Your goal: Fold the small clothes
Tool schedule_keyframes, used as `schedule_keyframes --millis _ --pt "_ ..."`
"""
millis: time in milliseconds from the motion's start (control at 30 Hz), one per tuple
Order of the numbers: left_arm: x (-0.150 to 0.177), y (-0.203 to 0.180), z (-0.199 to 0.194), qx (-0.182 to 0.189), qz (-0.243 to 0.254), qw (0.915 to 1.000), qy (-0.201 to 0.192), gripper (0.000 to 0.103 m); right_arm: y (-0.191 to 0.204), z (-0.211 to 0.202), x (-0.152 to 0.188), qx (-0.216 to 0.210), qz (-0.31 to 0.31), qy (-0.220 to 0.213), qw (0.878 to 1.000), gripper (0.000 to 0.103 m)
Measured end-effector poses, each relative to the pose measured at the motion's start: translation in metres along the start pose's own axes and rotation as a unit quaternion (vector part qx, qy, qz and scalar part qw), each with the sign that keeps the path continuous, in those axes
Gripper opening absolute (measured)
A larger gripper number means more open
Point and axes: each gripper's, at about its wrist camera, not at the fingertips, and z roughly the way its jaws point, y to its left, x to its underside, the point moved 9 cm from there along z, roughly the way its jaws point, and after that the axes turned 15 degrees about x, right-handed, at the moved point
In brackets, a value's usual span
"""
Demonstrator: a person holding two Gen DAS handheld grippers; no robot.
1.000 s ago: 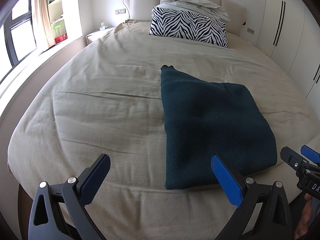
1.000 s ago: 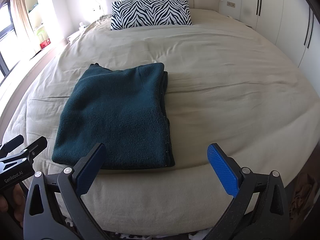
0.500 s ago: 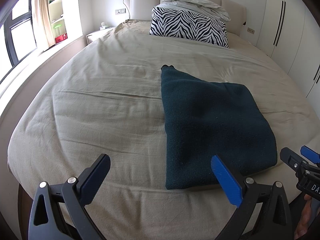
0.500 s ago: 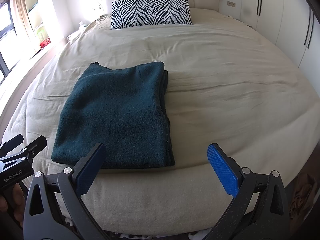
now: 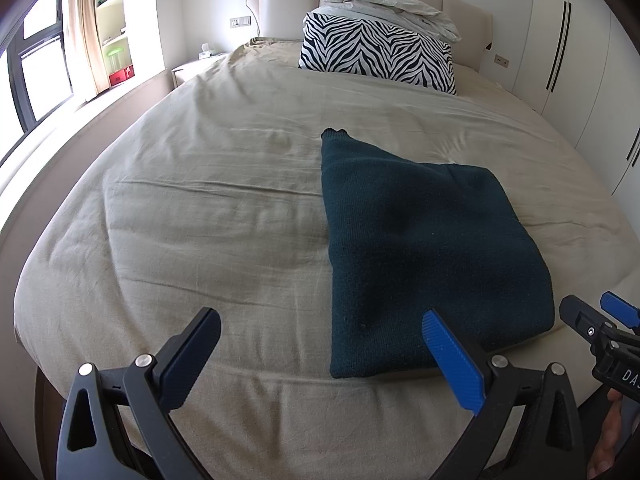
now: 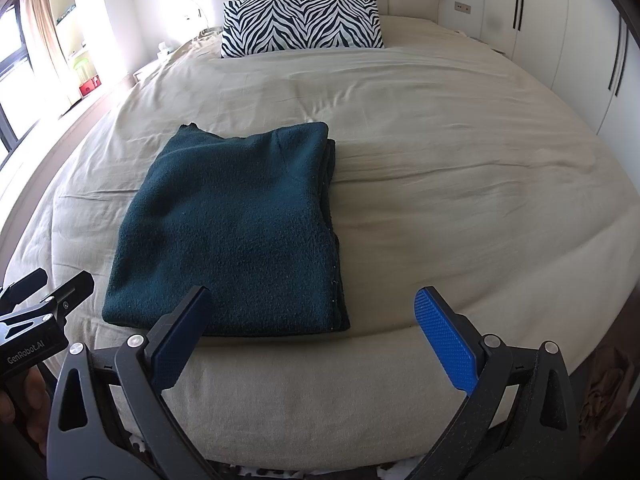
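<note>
Your left gripper and right gripper gape empty; green garment at 11 o'clock looks folded, so grasp its near edge next

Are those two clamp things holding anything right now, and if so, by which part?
Nothing is held. The left tool and the right tool are both open and empty, short of the folded green garment lying on the bed.
</note>
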Motion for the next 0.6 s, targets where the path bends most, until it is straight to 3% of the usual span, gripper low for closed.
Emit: schedule_keyframes --millis 600 --pt "0.0021 0.0028 0.0051 0.004 0.003 1.0000 0.006 0.103 -0.0013 0.0015 0.0039 -0.001 0.001 0.004 1.000 0.103"
